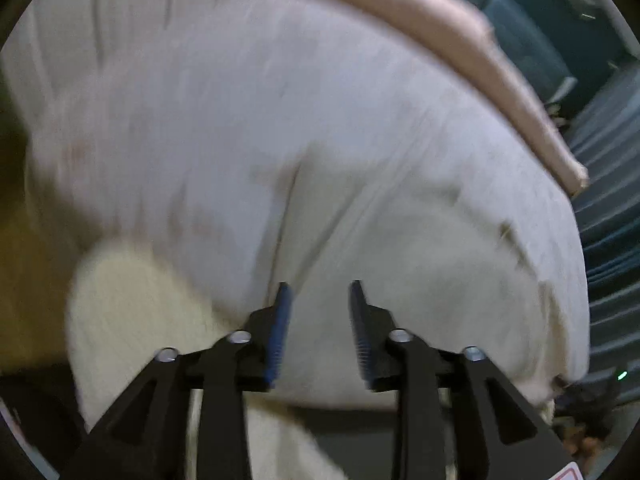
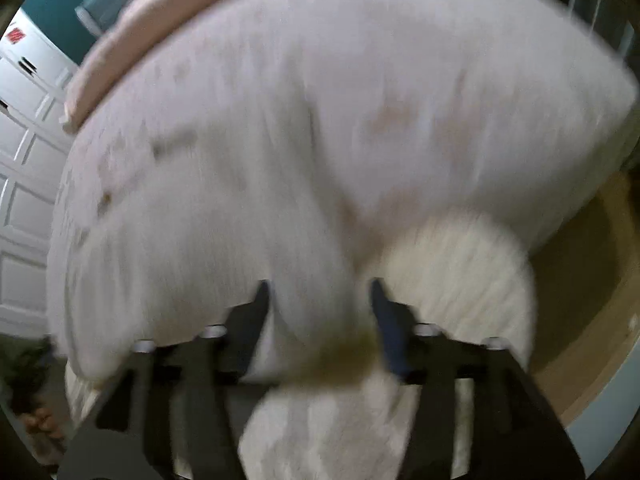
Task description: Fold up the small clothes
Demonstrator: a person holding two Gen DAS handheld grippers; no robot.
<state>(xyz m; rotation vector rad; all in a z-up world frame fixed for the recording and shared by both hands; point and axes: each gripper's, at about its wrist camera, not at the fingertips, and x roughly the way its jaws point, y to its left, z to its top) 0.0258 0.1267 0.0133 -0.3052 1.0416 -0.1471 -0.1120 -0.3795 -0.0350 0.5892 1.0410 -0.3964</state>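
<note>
Fold barely begun

My left gripper (image 1: pixel 319 286) and right gripper (image 2: pixel 318 284) both gape, unloaded, over the rumpled, unfolded pale garment (image 1: pixel 280 140).

White panelled door (image 2: pixel 24 168) showing at left edge of right wrist view, small red sticker (image 2: pixel 15 35) near its top. Teal wall (image 2: pixel 56 4) lying above door. Tan wood floor (image 2: pixel 592 280) showing at right, dimly lit. In left wrist view, dark blue ribbed surface (image 1: pixel 608 240) running along right edge, motion-blurred.
</note>
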